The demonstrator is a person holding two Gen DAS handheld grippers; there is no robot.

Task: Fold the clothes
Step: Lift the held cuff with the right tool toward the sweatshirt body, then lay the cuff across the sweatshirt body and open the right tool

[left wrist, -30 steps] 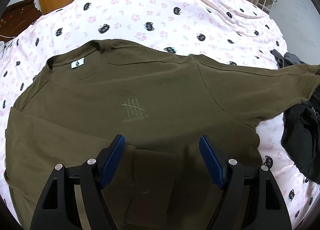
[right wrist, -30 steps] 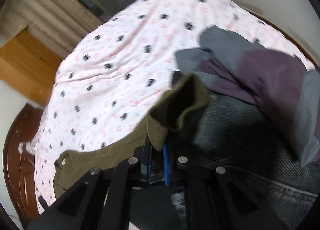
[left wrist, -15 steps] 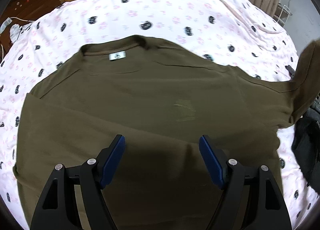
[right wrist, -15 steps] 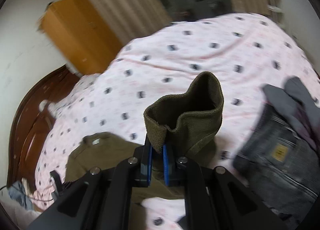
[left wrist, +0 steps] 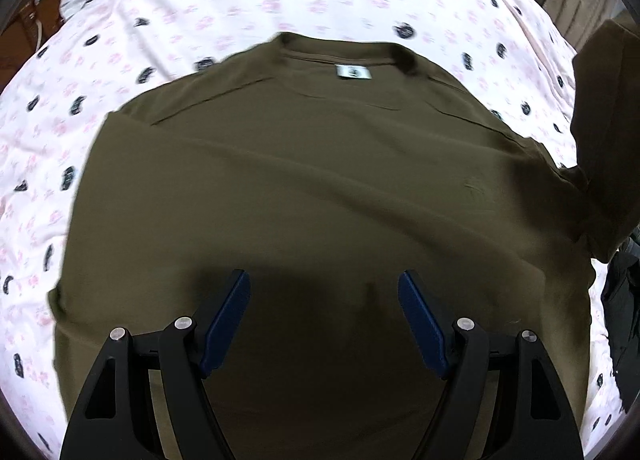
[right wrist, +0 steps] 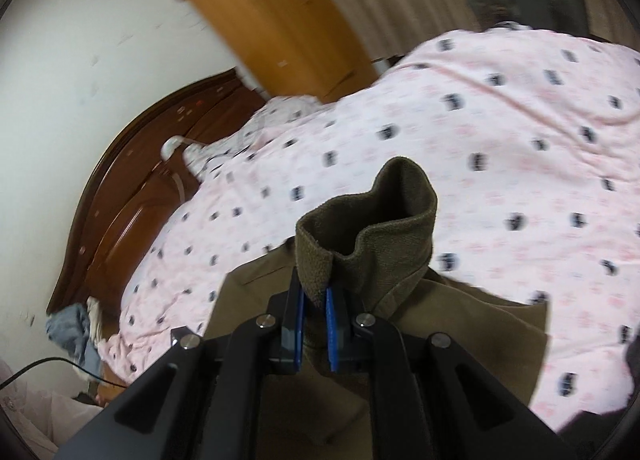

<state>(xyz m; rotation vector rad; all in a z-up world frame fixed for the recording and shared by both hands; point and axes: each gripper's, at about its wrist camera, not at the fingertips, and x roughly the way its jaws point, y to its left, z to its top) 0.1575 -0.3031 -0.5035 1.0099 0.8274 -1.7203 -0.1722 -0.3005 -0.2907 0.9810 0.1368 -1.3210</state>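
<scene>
**Right wrist view: sleeve cuff pinched, left gripper idle over shirt**

Right gripper (right wrist: 314, 330): blue pads nearly together, clamped on the ribbed cuff (right wrist: 376, 228) of the olive sweatshirt (left wrist: 312, 196). Cuff stands up past the fingertips, mouth gaping in a loose curl. Sleeve fabric trails down under the gripper to the shirt body below.

Left gripper (left wrist: 324, 316): jaws wide apart, nothing between them. It points down at the lower middle of the shirt; dark shadow falls on the fabric between the fingers. Whether the tips touch the cloth, can't tell, view is motion-blurred.

Shirt lies flat on the bedspread (left wrist: 120, 72), collar away from the left camera, white neck label (left wrist: 354, 72) showing. Its right-hand sleeve (left wrist: 604, 108) rises off the bed at the frame edge.

Materials: sweatshirt is matte olive knit, smooth body, coarser rib at cuff. Bedspread is pale pink with small dark prints. Dark wooden headboard (right wrist: 132, 188) curves behind; dark garments (left wrist: 624, 312) sit just beside the shirt's right edge.
</scene>
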